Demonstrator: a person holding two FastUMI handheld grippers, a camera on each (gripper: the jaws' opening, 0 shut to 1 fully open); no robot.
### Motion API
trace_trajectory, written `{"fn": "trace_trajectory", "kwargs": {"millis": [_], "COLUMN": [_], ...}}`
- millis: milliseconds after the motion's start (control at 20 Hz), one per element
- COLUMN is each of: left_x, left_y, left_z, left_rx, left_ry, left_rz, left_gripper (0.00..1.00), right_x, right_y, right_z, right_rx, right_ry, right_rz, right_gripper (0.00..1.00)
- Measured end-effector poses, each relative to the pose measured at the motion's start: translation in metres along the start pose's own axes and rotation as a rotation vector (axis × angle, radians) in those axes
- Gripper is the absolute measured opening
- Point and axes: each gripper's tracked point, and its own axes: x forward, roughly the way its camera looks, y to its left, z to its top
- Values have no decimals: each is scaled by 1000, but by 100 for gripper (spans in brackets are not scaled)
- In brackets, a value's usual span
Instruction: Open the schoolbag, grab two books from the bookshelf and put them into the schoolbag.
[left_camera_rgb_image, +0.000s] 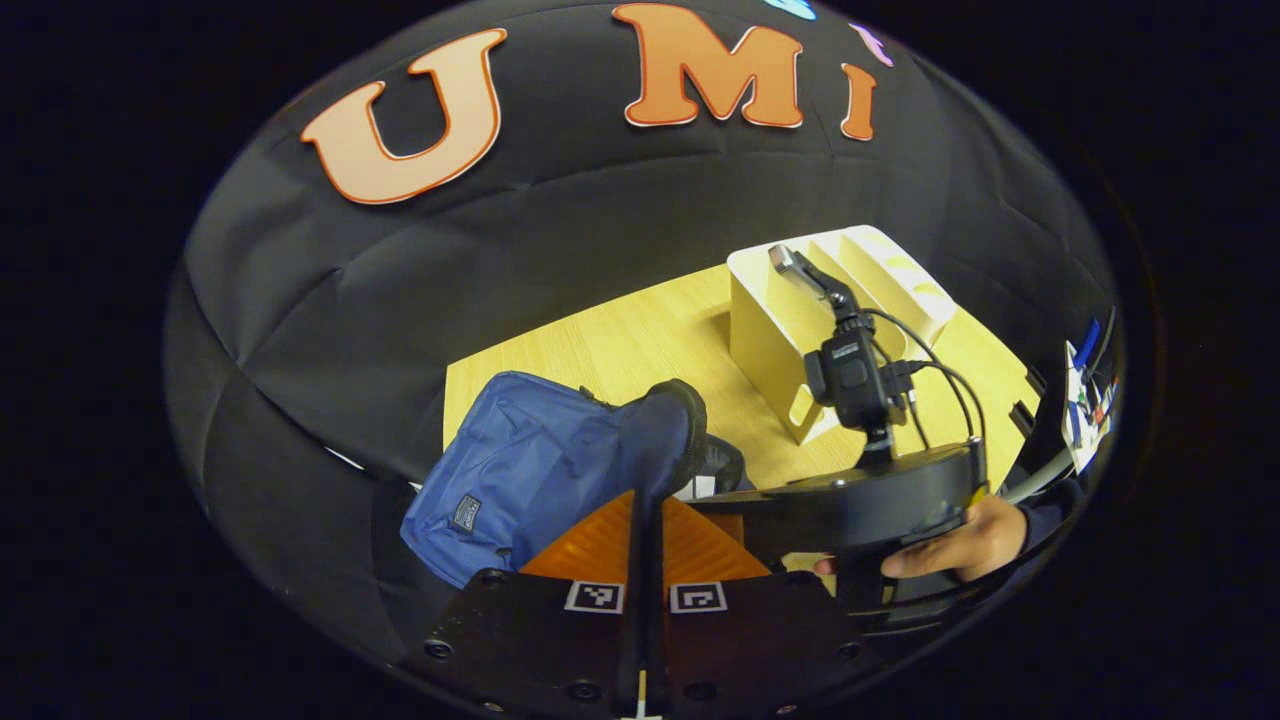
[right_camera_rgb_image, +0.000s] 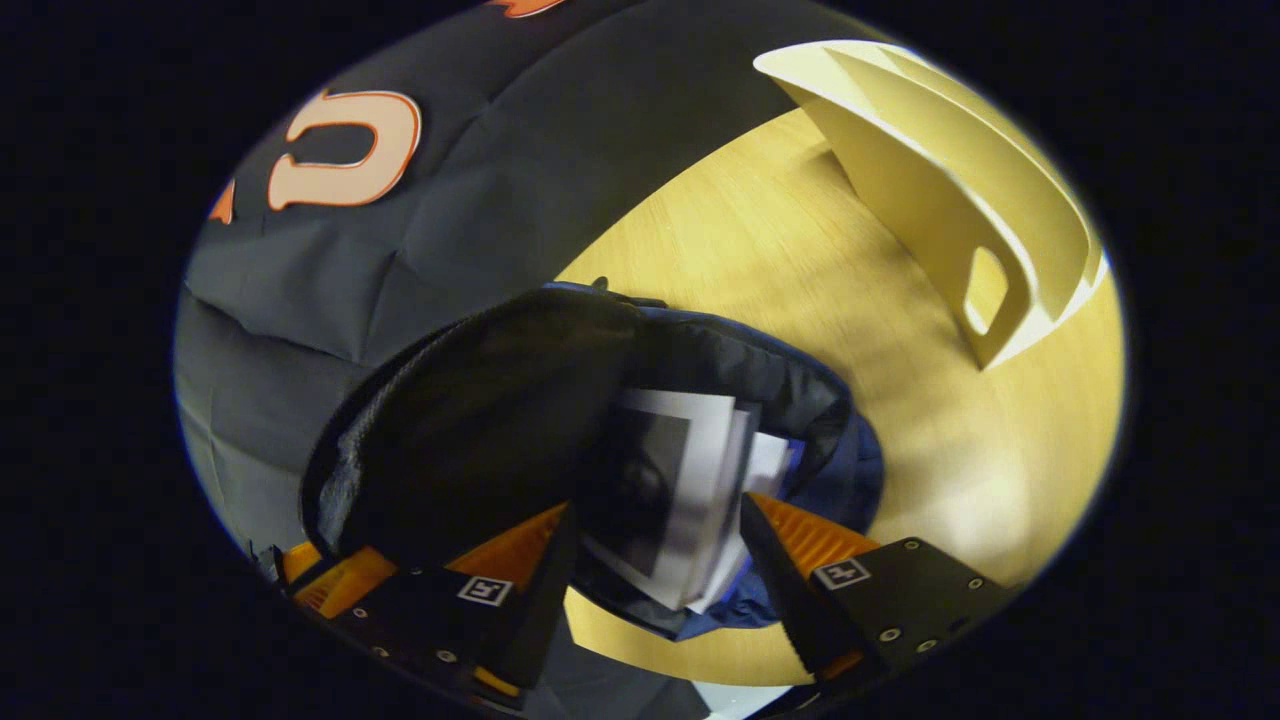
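The blue schoolbag (left_camera_rgb_image: 520, 470) lies on the wooden table (left_camera_rgb_image: 640, 340), its mouth pulled open. My left gripper (left_camera_rgb_image: 645, 520) is shut on the bag's dark raised rim (left_camera_rgb_image: 675, 420) and holds it up. In the right gripper view the open mouth of the schoolbag (right_camera_rgb_image: 800, 390) faces me, with two books (right_camera_rgb_image: 690, 470) standing inside, a grey cover in front of white pages. My right gripper (right_camera_rgb_image: 655, 540) is open at the mouth, one finger on each side of the books. The cream bookshelf (left_camera_rgb_image: 800, 330) (right_camera_rgb_image: 960, 200) shows bare slots.
A hand (left_camera_rgb_image: 960, 545) holds the right gripper's body (left_camera_rgb_image: 880, 500), which carries a small black camera with cables (left_camera_rgb_image: 850, 375), between bag and shelf. Bare tabletop (right_camera_rgb_image: 780, 250) lies between the schoolbag and the shelf. Black cloth walls close in behind.
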Motion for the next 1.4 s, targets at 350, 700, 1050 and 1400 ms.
{"fn": "trace_trajectory", "kwargs": {"millis": [350, 700, 1050, 1400], "left_x": [4, -6, -41, -102], "left_y": [-13, -46, -61, -93], "left_z": [-7, 4, 76, 179], "left_rx": [-8, -4, -99, -99], "left_ry": [-18, -107, -346, -700], "left_rz": [26, 29, 81, 158], "left_gripper": [11, 54, 70, 71], "right_x": [-66, -155, -243, -344], "right_y": [-20, -48, -65, -52], "right_z": [58, 122, 177, 217], "right_rx": [-186, -342, -444, -630], "right_ry": [-194, -412, -657, -943], "right_rz": [-63, -147, -213, -301], "right_gripper": [97, 97, 97, 96]}}
